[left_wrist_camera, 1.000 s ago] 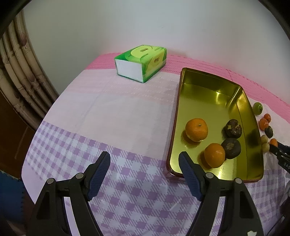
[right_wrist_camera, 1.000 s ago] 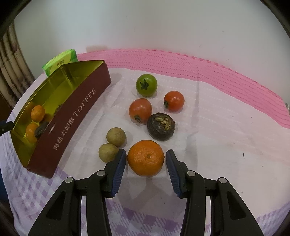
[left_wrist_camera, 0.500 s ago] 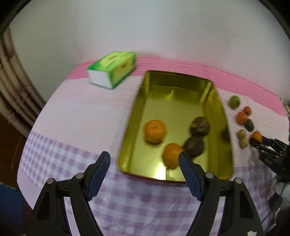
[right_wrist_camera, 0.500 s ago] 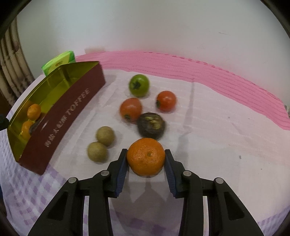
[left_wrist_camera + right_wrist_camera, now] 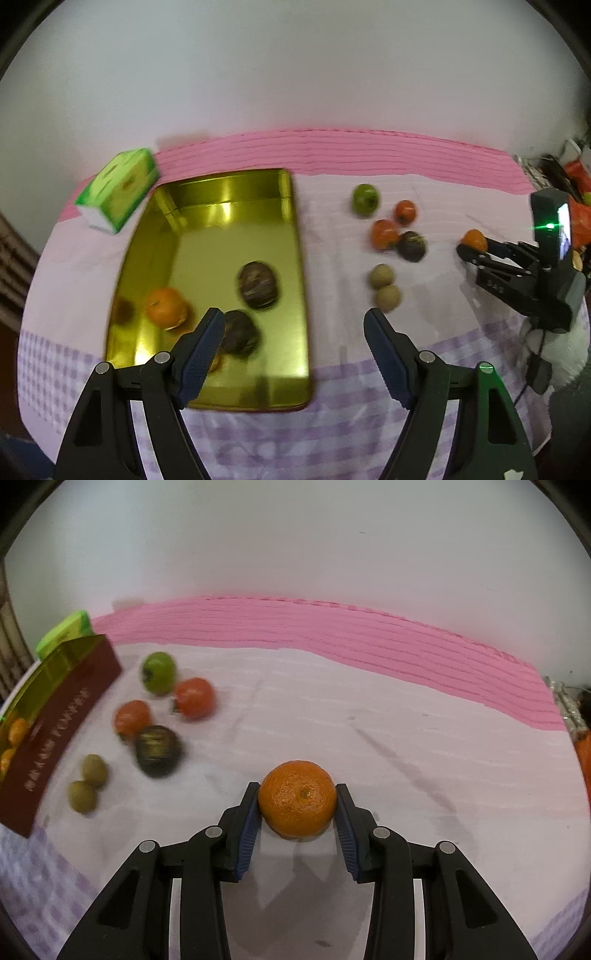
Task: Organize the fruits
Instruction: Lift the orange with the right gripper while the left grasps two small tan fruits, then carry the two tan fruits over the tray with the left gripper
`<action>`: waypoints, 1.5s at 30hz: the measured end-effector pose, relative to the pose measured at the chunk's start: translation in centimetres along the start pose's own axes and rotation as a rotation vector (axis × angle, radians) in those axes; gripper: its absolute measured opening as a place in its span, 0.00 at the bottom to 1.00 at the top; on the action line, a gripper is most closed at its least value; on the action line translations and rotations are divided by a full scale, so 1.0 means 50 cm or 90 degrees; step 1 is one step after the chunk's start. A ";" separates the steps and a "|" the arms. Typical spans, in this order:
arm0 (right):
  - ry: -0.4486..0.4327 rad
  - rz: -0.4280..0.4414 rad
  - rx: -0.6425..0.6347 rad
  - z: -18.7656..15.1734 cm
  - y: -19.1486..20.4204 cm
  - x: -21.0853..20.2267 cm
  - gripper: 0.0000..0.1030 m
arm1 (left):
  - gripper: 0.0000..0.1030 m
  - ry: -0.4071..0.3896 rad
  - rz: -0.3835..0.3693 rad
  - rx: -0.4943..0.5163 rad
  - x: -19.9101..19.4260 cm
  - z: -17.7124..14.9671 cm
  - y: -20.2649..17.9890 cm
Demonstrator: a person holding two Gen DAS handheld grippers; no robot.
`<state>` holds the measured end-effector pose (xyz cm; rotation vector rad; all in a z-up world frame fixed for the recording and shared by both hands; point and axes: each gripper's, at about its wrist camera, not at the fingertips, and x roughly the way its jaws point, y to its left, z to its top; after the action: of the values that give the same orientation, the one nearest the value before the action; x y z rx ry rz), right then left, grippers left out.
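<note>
The right hand-held gripper (image 5: pixel 297 808) pinches an orange (image 5: pixel 297 798), well right of the gold tin (image 5: pixel 300 258) on the desk (image 5: pixel 424 738). The left hand-held gripper (image 5: pixel 293 343) is spread and empty over the tin's near right corner. Tomatoes (image 5: pixel 384 233) and small brown fruits (image 5: pixel 382 276) lie just right of the tin.

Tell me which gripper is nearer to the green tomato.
Neither is clearly nearer. The left gripper hangs open over the gold tin's near edge, the green tomato beyond it; the right gripper, clamping an orange, sits off to its right.
</note>
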<state>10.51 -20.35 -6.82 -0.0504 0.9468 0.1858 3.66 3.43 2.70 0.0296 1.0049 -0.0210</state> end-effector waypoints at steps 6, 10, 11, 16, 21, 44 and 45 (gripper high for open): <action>-0.009 -0.010 0.014 -0.002 -0.044 0.007 0.39 | 0.73 0.011 -0.019 0.020 0.023 0.013 -0.055; -0.017 -0.019 0.017 -0.010 -0.066 0.011 0.39 | 0.72 0.021 -0.022 0.021 0.037 0.009 -0.076; -0.022 -0.018 0.019 -0.013 -0.072 0.011 0.39 | 0.72 0.025 -0.022 0.021 0.043 0.009 -0.079; -0.025 -0.011 0.026 -0.017 -0.075 0.013 0.39 | 0.67 0.042 -0.020 0.030 0.069 0.010 -0.100; -0.025 -0.001 0.035 -0.021 -0.085 0.011 0.39 | 0.62 0.054 -0.031 0.036 0.093 0.018 -0.129; -0.025 -0.003 0.034 -0.023 -0.085 0.010 0.39 | 0.23 0.119 -0.038 -0.017 0.195 0.046 -0.148; -0.025 -0.003 0.033 -0.023 -0.085 0.010 0.39 | 0.23 0.118 -0.041 -0.018 0.194 0.044 -0.147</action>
<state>10.65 -24.60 -8.08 -0.0006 0.9116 0.1567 10.46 -4.05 -4.43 -0.0273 1.1906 -0.0632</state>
